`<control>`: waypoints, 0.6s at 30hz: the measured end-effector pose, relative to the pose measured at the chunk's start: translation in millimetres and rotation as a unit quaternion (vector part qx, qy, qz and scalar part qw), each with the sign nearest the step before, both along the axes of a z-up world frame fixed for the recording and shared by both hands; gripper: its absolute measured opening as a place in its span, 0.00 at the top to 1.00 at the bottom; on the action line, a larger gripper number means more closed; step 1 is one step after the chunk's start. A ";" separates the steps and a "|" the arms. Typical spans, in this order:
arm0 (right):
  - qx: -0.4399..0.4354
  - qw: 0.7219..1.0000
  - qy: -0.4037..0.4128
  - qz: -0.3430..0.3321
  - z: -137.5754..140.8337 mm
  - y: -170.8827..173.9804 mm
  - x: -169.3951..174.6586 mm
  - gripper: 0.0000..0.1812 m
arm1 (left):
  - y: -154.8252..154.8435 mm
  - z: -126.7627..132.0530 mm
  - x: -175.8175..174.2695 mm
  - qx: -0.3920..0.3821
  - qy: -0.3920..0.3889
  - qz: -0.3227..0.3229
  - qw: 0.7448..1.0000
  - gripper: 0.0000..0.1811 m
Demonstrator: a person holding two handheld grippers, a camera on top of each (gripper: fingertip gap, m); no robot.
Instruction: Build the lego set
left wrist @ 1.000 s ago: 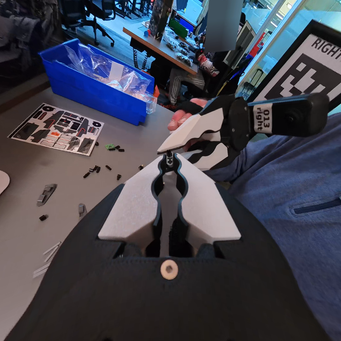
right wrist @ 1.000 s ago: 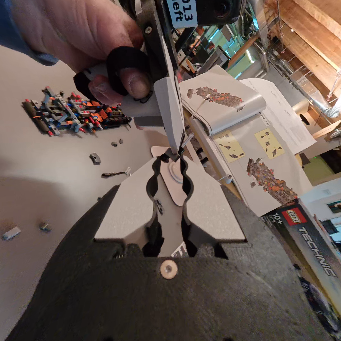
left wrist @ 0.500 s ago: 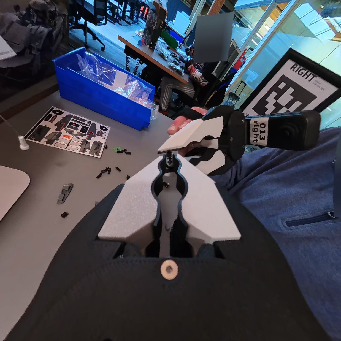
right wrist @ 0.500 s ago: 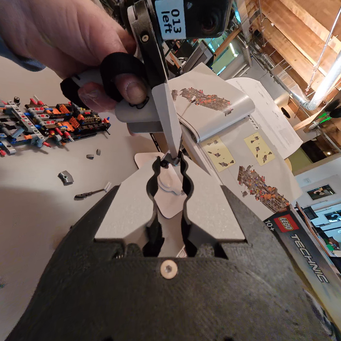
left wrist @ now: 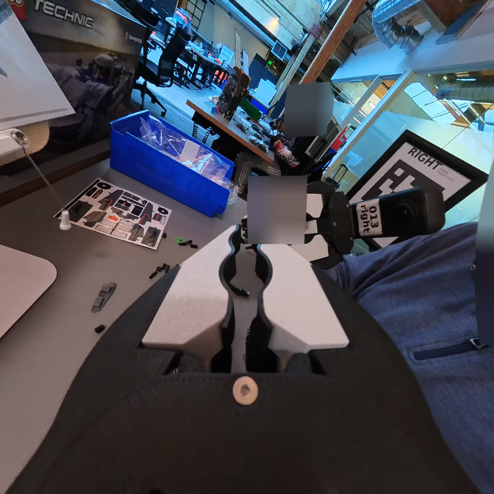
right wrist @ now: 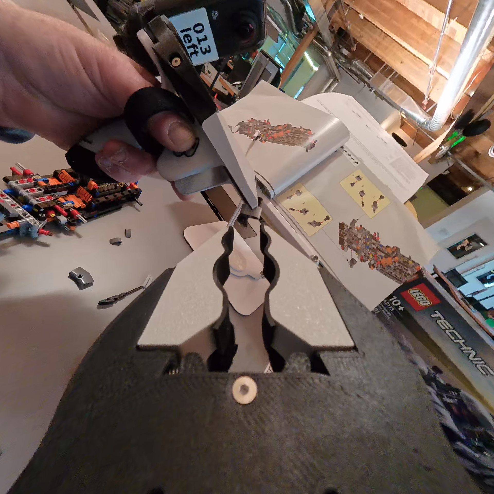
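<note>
My left gripper [left wrist: 247,238] is shut on a small grey lego piece [right wrist: 252,213] with a dark pin under it, held in the air above the grey table [left wrist: 40,374]. A mosaic patch hides most of that piece in the left wrist view. In the right wrist view the left gripper [right wrist: 254,204] comes in from the upper left, held by a hand [right wrist: 66,85]. My right gripper [right wrist: 246,228] is open, its tips just below the piece and not gripping it. The partly built black, orange and grey model [right wrist: 53,197] lies on the table at the left.
An open instruction booklet [right wrist: 294,149] and the set's box [right wrist: 441,320] stand to the right. A blue bin [left wrist: 165,165] of plastic bags, a sticker sheet [left wrist: 117,213], loose black pins [left wrist: 160,268] and grey parts [left wrist: 103,296] [right wrist: 81,278] lie on the table. A blue sleeve [left wrist: 414,294] is at right. My left and right fingertips are right by each other.
My right gripper was shut on the small piece together with the left; now it has opened and let go. The left gripper still holds the piece. Both views have tilted upward.
</note>
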State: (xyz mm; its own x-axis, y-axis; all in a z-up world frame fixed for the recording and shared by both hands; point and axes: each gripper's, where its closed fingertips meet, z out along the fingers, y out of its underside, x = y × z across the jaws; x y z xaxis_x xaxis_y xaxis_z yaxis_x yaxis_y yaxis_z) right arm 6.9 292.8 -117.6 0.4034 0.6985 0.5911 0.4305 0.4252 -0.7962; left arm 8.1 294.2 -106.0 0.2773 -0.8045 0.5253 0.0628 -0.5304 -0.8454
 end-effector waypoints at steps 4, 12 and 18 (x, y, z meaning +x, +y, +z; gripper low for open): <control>-0.011 1.000 0.007 -0.006 0.6 2.4 0.2 0.90 | 1.9 -0.3 4.6 -0.008 -0.001 -0.001 1.000 0.97; -0.013 1.000 0.012 -0.021 5.2 4.8 2.4 0.93 | 2.5 3.0 8.7 -0.021 -0.027 0.002 0.999 0.97; -0.032 0.999 0.021 -0.031 4.9 7.3 7.4 0.96 | 9.6 8.8 7.4 -0.015 -0.046 0.022 0.999 0.97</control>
